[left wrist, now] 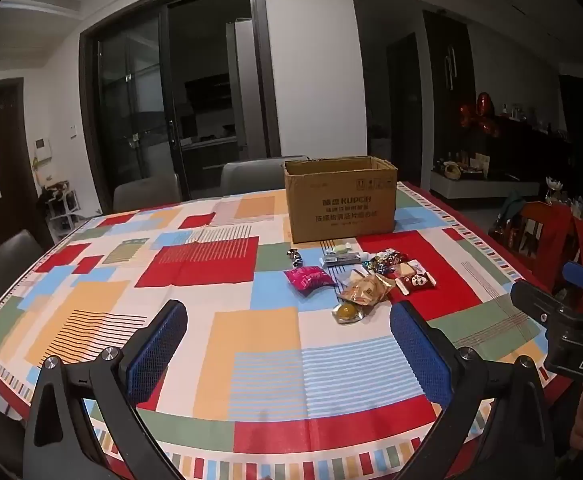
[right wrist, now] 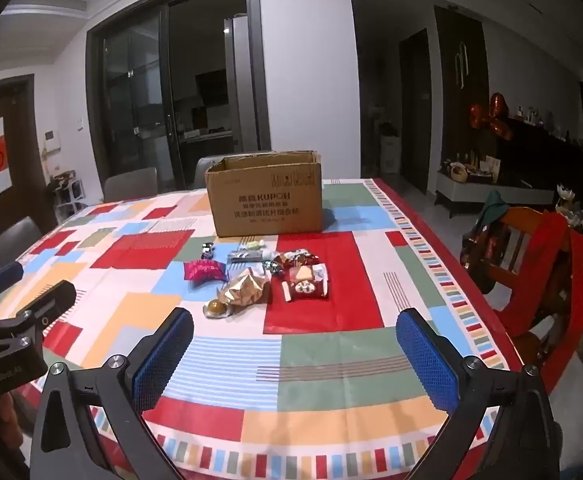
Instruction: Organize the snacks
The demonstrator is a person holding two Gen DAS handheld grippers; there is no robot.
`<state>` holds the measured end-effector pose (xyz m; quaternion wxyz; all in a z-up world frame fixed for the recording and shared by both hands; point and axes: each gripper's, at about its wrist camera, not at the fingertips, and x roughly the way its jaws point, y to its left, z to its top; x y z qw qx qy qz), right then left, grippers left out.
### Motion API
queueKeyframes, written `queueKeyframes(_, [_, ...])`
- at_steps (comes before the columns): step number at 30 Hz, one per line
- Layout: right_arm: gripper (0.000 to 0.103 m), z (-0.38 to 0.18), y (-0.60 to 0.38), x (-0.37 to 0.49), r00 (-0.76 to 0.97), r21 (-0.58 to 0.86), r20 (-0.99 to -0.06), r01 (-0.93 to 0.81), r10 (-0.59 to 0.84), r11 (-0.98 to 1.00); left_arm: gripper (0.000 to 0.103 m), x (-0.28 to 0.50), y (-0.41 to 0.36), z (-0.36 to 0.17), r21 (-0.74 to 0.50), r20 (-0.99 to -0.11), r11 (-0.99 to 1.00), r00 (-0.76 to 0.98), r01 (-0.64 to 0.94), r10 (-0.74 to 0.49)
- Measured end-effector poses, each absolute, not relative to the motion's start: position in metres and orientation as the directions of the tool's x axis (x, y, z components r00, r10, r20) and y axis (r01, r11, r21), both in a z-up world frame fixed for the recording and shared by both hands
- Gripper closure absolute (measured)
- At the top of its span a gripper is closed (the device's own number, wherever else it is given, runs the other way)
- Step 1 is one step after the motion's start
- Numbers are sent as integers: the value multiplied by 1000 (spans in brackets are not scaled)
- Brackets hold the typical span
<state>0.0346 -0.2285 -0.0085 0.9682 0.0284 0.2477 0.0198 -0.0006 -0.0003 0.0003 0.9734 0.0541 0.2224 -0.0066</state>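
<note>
Now, your tools and the snacks:
Left gripper (left wrist: 287, 350): your jaws stand wide, nothing between them, above the near tablecloth (left wrist: 251, 360).
Right gripper (right wrist: 295, 354): also wide and holding nothing.
Snacks: pink packet (right wrist: 205, 270), gold packet (right wrist: 247, 292) and red packet (right wrist: 305, 288) lie clustered mid-table.
Box (right wrist: 265, 196): cardboard, open-topped, just behind the cluster.
Red chair (right wrist: 539, 264): beside the table's right edge.
</note>
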Motion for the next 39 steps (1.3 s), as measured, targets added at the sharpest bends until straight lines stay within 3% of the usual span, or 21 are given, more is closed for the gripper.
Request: queueKeyframes(39, [1, -1, -226, 24, 880, 70, -469, -48, 75, 996, 0, -13, 0, 8, 88, -404, 994, 914, 60, -19])
